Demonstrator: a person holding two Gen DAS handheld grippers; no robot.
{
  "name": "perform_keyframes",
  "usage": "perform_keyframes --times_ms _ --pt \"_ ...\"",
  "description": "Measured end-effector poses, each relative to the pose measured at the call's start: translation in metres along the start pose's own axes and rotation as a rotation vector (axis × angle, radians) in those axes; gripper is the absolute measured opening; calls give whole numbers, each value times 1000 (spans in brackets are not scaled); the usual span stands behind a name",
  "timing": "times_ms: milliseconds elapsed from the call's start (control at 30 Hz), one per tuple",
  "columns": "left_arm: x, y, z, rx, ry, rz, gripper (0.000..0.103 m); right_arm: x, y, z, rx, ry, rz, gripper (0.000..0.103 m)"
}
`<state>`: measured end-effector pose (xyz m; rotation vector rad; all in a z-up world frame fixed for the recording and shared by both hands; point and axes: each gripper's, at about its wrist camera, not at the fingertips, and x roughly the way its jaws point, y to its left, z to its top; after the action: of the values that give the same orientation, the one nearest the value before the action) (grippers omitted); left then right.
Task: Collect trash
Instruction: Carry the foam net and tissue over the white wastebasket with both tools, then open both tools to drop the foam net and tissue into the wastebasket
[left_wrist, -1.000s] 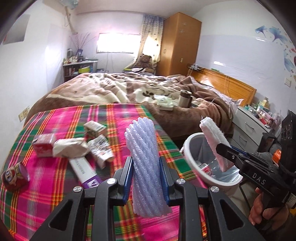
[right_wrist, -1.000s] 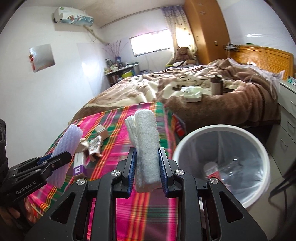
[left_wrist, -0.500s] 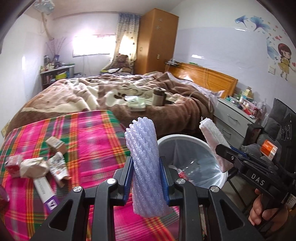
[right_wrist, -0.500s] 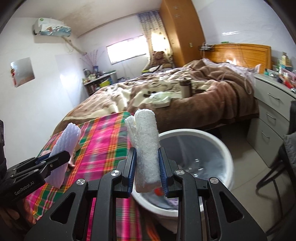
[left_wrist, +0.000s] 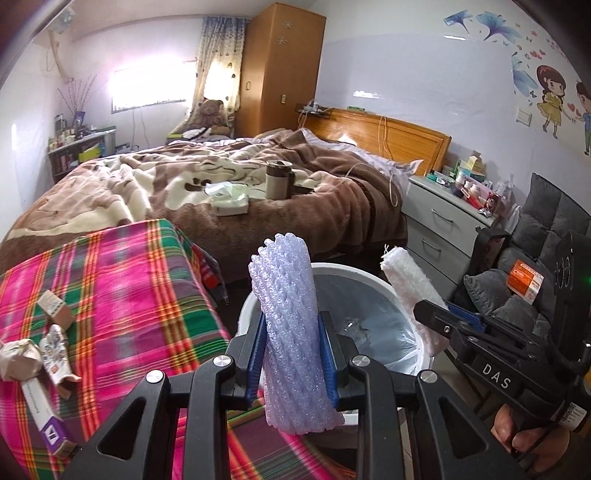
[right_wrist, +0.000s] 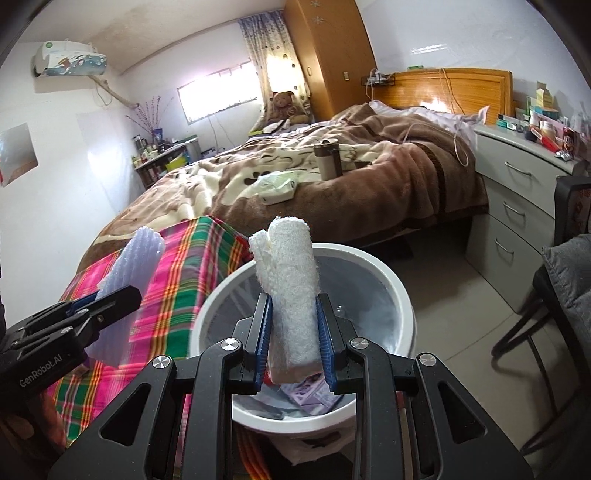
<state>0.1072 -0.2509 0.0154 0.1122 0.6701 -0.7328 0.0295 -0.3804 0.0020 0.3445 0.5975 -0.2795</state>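
My left gripper (left_wrist: 291, 354) is shut on a pale lilac foam net sleeve (left_wrist: 288, 317), held upright at the near left rim of the white trash bin (left_wrist: 369, 271). My right gripper (right_wrist: 293, 345) is shut on a white fuzzy foam roll (right_wrist: 291, 291) directly above the bin's (right_wrist: 402, 295) open mouth. The bin has a clear liner with some trash at its bottom. Each gripper also shows in the other's view: the right gripper (left_wrist: 432, 314) with its white roll (left_wrist: 410, 288), and the left gripper (right_wrist: 110, 299) with its lilac sleeve (right_wrist: 136, 266).
A pink and green plaid cloth (left_wrist: 122, 295) covers the table, with a small carton (left_wrist: 55, 310), crumpled wrappers (left_wrist: 33, 354) and a purple box (left_wrist: 44, 424) on it. Behind stands a bed with a brown blanket (left_wrist: 258, 184). A grey drawer unit (right_wrist: 517, 206) and a dark chair (left_wrist: 524, 288) are on the right.
Both grippers have swung right from over the plaid table toward the bin. The white roll now hangs over the bin's mouth and the lilac sleeve has reached its rim. Both grips are unchanged.
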Motion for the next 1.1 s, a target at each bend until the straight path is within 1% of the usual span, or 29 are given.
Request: perform_keyframes --times_ms 233,333,467,533,600,633,667,700,733,767,833,1100 --pt "20 -10 5 11 18 -11 28 8 -10 -2 10 34 -21 25" --pt "26 -10 6 8 24 -15 28 14 -13 0 7 48 -32 27" --pt "33 -13 7 6 36 -19 28 19 -17 1 5 63 -47 27" --pt "36 -14 7 18 41 -6 28 20 -18 1 6 70 -50 27" --pt "37 -15 7 17 45 -14 29 20 -19 0 8 74 -55 28" --pt "38 -15 7 17 45 -17 30 21 -20 0 9 78 -57 29" --pt "39 -14 7 14 48 -18 35 22 -21 0 9 82 -60 30" --pt "40 -14 7 7 48 -21 43 22 -21 0 6 85 -64 34" --pt "42 -13 8 -2 48 -27 47 22 -21 0 1 86 -71 41" --pt "43 -13 8 -9 49 -33 52 22 -21 -1 -6 86 -80 43" --pt "43 -12 8 -9 44 -34 53 22 -20 0 -11 81 -85 53" --pt "35 -7 6 -14 43 -31 54 17 -18 0 -18 74 -90 55"
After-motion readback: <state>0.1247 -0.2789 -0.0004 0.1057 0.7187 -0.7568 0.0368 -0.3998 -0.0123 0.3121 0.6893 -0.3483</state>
